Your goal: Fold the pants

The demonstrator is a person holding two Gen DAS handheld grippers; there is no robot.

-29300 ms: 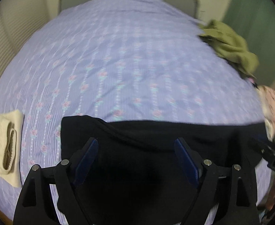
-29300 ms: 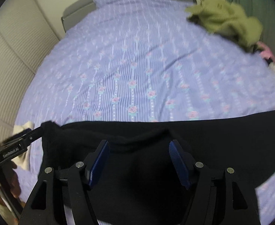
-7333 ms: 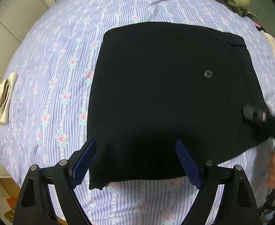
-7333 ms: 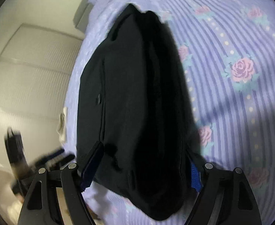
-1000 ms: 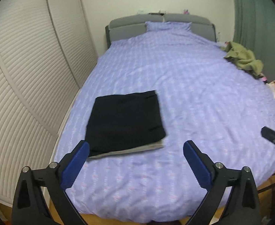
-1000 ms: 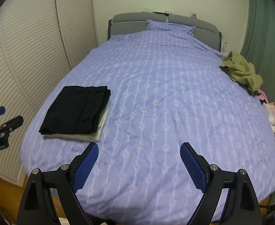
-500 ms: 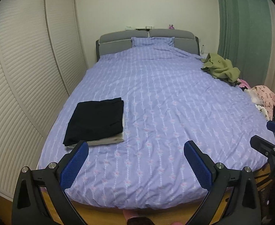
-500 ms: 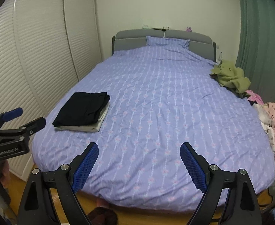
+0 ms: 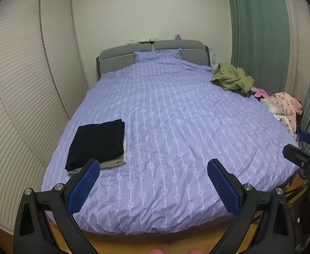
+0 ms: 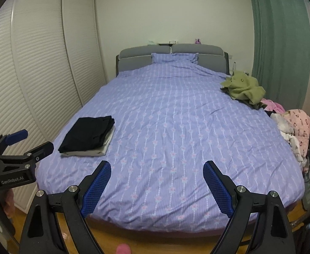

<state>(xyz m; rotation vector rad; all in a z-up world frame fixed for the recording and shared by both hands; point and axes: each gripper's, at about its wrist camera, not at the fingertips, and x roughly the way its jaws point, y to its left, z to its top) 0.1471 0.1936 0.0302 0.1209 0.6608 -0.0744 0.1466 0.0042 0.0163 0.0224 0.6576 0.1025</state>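
Note:
The black pants point(image 9: 97, 142) lie folded into a flat rectangle on a cream folded garment point(image 9: 114, 162), near the left edge of the purple bed point(image 9: 176, 127). The same stack of black pants point(image 10: 89, 133) shows at the left in the right wrist view. My left gripper point(image 9: 152, 167) stands open and empty, held back beyond the foot of the bed. My right gripper point(image 10: 157, 168) is open and empty too, also off the bed's foot. Each gripper shows at the edge of the other's view.
An olive garment point(image 9: 233, 78) lies at the bed's far right, with pink clothes point(image 9: 286, 103) heaped beside the right edge. White louvred closet doors point(image 9: 23, 89) line the left, green curtains point(image 9: 260, 31) the right. A grey headboard point(image 9: 152, 53) stands at the back.
Both grippers have drawn back and up from the bed, so the whole bed and room now show. The folded pants have stayed where they lay.

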